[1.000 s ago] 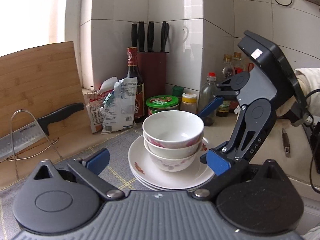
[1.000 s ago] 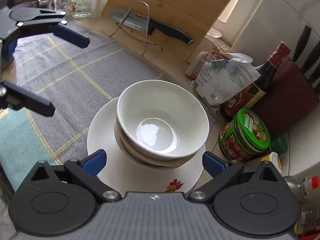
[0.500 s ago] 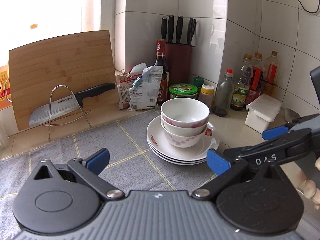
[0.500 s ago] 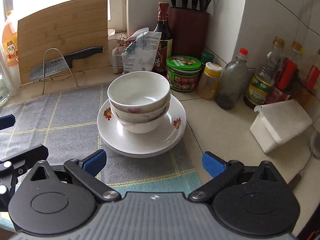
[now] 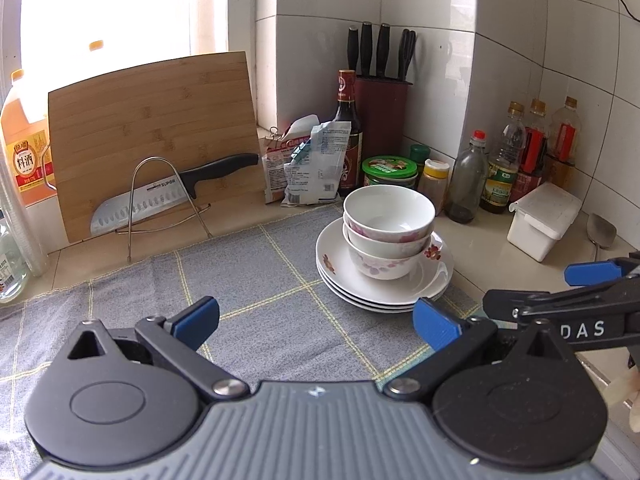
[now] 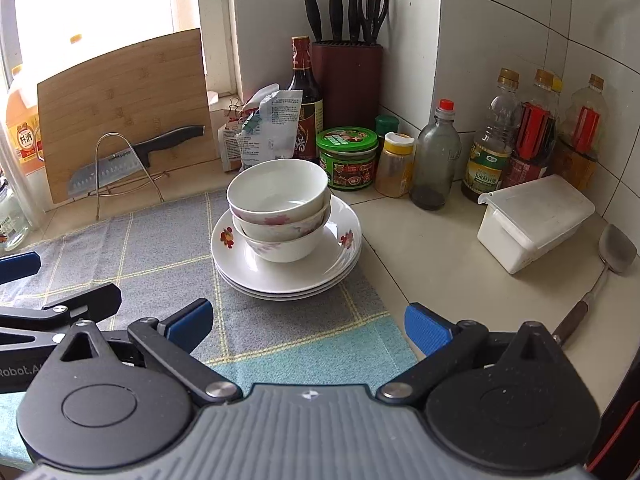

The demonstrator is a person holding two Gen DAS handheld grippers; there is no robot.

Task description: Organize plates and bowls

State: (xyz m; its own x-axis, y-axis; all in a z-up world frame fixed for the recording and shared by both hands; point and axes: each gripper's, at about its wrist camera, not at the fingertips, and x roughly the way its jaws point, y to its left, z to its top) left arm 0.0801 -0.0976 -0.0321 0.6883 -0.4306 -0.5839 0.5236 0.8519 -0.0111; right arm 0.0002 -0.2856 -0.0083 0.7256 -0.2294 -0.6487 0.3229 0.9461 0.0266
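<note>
Left gripper (image 5: 316, 320) and right gripper (image 6: 306, 322) both hovering spread, empty; nested bowls (image 6: 280, 208) sitting on stacked plates (image 6: 288, 276) at 12 o'clock, bare cloth (image 6: 160, 248) between.

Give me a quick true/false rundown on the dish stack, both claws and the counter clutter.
1. The bowls sit nested on top of the stacked plates. True.
2. The left claw is shut on the top bowl. False: it is open, empty, and short of the stack.
3. The right claw is open and holds nothing. True.
4. The knife lies flat on the cloth. False: it rests on a wire rack in front of the cutting board.
5. The green-lidded jar stands behind the plates, toward the wall. True.
6. The white lidded box sits on the cloth. False: it is on bare counter, right of the plates.
</note>
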